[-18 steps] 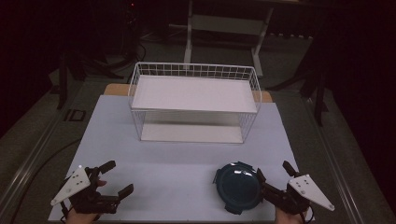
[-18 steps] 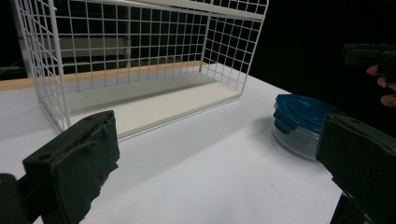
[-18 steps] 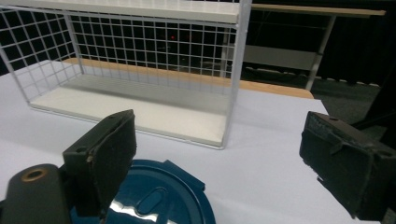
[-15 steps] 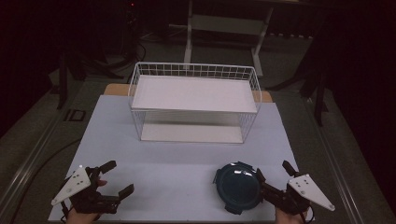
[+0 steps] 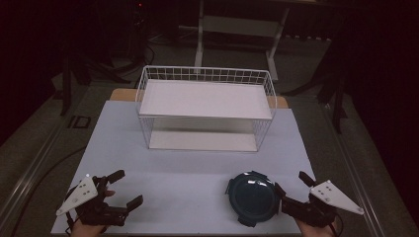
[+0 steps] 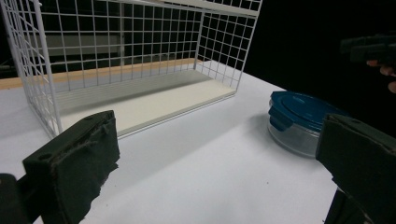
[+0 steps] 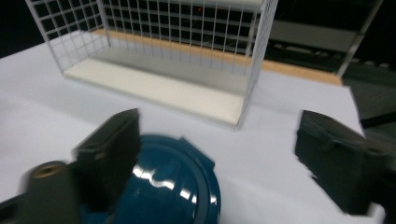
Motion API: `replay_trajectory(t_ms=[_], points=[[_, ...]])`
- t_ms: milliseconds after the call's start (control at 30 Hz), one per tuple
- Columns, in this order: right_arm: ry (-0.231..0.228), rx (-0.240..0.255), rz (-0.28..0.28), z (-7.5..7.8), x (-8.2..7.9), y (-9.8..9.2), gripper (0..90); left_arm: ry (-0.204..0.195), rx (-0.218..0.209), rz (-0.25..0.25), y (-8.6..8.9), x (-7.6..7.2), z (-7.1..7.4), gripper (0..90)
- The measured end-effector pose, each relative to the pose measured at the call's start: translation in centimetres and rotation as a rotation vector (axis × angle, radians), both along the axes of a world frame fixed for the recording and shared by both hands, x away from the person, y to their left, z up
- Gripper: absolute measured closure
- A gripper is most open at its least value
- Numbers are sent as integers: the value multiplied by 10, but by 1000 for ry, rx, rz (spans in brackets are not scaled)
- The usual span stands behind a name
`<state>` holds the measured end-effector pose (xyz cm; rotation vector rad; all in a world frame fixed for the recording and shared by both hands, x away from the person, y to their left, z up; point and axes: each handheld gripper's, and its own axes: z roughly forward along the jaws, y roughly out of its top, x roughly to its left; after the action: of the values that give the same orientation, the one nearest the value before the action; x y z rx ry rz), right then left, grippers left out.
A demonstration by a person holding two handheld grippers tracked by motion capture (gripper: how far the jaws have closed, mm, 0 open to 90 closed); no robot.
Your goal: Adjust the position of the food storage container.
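Note:
A round clear container with a dark teal lid point(image 5: 252, 197) sits on the white table near its front right; it also shows in the left gripper view point(image 6: 299, 123). My right gripper point(image 5: 290, 181) rests just right of it, open. In the right gripper view the lid point(image 7: 173, 186) lies low and left, partly behind the left jaw, and the pads point(image 7: 112, 154) do not press on it. My left gripper point(image 5: 126, 188) stands open over bare table at the front left, with nothing between its jaws point(image 6: 219, 126).
A white wire rack point(image 5: 205, 74) with an upper shelf and a lower shelf stands at the middle back of the table point(image 5: 188, 173); its mesh wall point(image 6: 126, 46) faces the left gripper. Dark floor and stands surround the table.

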<state>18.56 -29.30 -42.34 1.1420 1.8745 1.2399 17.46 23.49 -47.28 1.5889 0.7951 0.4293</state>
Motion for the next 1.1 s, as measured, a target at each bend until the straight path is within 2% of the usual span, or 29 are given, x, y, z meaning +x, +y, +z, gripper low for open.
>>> replay_trajectory(t_ms=[33, 100, 133, 233, 267, 367, 433, 567, 700, 867, 1100], points=[[26, 3, 4, -4, -1, -4, 263, 1, -2, -2, 0, 0, 0, 0], [64, -6, 19, -11, -3, -9, 398, 3, 0, 1, 0, 1, 0, 0], [72, -12, 15, -14, -4, -10, 424, 6, -3, 0, 0, 1, -1, 0], [122, -28, 20, -25, -7, -15, 577, 6, 0, 3, -1, 1, 0, 0], [140, -28, 25, -28, -8, -17, 663, 4, 6, 0, -1, 1, 0, 0], [218, -27, 56, -40, -8, -21, 760, 5, 12, -2, -1, 1, -1, 0], [245, -41, 65, -48, -8, -23, 822, 9, 14, -2, -2, 2, -1, 0], [296, -62, 76, -59, -8, -29, 896, 14, 12, -4, -3, 4, -2, 0], [333, -69, 104, -66, -8, -30, 900, 16, 15, -7, -3, 4, -3, 0], [353, -67, 122, -68, -7, -28, 900, 18, 15, -7, -3, 4, -3, 0], [366, -58, 111, -69, -3, -25, 900, 20, 19, -13, -5, 4, -3, 0]])
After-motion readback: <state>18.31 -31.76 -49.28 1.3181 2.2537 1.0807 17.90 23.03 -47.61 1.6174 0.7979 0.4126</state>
